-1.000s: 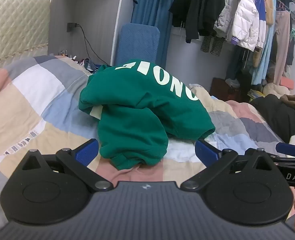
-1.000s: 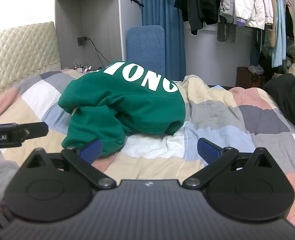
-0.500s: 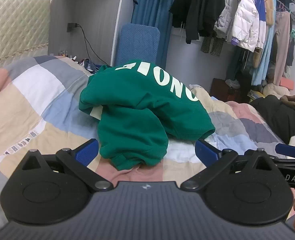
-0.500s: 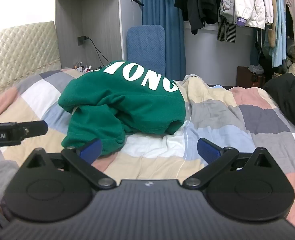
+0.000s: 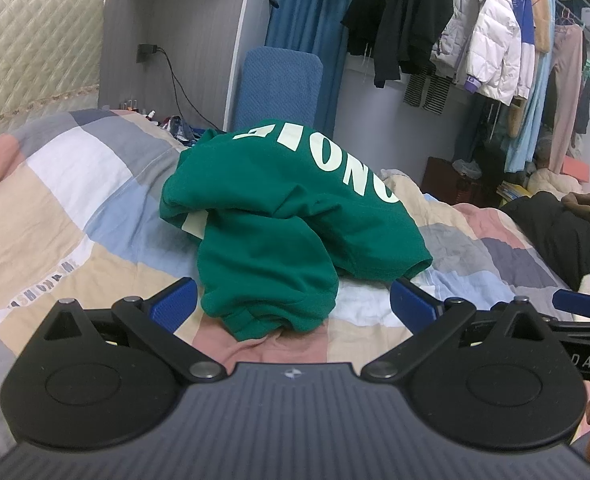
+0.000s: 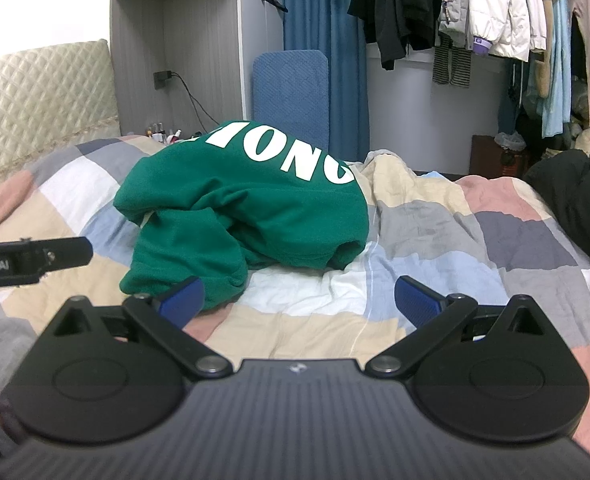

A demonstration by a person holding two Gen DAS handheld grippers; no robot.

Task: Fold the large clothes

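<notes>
Two grippers hover short of the work, both with jaws spread wide and holding nothing. In the left wrist view the left gripper (image 5: 293,300) faces the green sweatshirt (image 5: 279,216), which lies in a crumpled heap on the patchwork quilt (image 5: 67,200), its white lettering toward twelve o'clock and a loose rolled edge sagging toward six, just beyond the blue fingertips (image 5: 175,300). In the right wrist view the right gripper (image 6: 301,298) has the same heap at about eleven o'clock.

Nothing is folded yet; the step in hand looks like the first reach to open the garment out. To do it well, I would take two separate points on the near edge, one per gripper, pinching a single layer rather than the bunched roll, then lift and draw the hands apart toward nine and three so the cloth spreads flat. Grabbing the thick fold would only drag the whole lump across the quilt.
</notes>
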